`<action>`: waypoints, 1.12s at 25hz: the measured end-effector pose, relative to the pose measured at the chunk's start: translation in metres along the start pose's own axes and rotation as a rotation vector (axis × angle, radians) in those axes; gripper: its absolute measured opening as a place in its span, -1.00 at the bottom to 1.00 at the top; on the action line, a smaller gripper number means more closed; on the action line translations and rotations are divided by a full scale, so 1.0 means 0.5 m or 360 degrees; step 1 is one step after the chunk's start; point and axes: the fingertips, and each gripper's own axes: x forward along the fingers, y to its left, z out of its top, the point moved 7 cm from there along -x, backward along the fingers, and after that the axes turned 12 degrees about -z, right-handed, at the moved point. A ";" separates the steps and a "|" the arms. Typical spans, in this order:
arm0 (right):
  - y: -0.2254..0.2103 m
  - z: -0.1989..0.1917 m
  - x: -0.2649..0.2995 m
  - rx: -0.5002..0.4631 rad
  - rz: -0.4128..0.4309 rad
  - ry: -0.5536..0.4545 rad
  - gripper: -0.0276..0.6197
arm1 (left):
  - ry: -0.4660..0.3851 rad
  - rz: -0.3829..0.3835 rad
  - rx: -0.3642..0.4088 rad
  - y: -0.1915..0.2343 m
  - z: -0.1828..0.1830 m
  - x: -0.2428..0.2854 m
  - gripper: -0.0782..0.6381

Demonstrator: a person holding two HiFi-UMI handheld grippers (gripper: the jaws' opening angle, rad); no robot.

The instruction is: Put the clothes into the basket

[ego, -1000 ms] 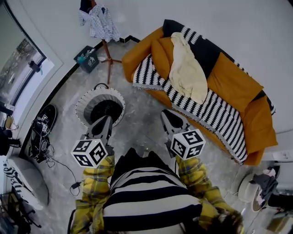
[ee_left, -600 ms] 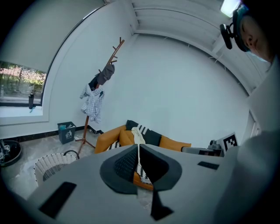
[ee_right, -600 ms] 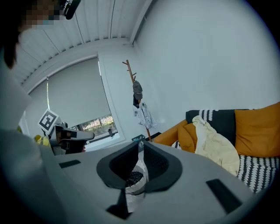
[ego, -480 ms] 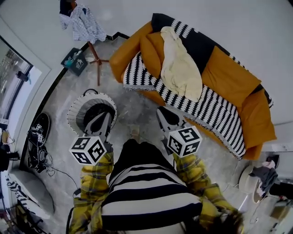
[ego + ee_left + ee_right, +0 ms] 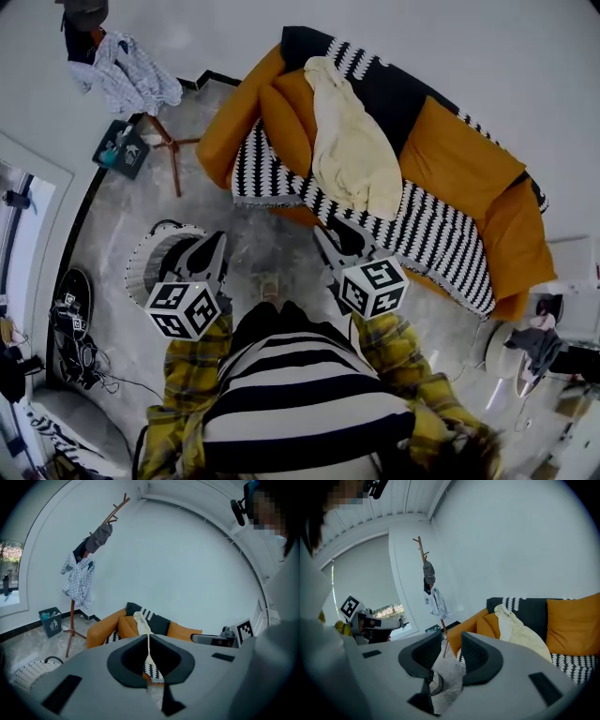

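the cream garment lies draped over the sofa, ahead of both grippers and well apart from them. the left gripper has its jaws together with nothing in them. the right gripper has just been opening, and its narrow gap is empty. the basket stands on the floor beside the left gripper. it shows only in the head and left gripper views.

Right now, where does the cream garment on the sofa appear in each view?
Head view: cream garment upper centre, draped over the orange sofa.
Left gripper view: cream garment at centre, small.
Right gripper view: cream garment right of centre.
Shared landmark: checked shirt, hanging left of the sofa in all three.
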 end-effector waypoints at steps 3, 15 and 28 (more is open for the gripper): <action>-0.014 0.011 0.050 0.0018 -0.0046 0.0023 -0.44 | 0.0047 -0.0031 0.0000 0.041 0.021 0.034 -0.71; -0.196 0.010 0.168 0.0122 -0.0374 0.0126 -0.26 | 0.0211 -0.0108 -0.0011 0.107 0.062 0.216 -0.71; -0.468 -0.084 0.285 0.0222 -0.0495 0.0395 -0.22 | 0.0378 -0.0183 -0.0013 0.086 0.022 0.524 -0.71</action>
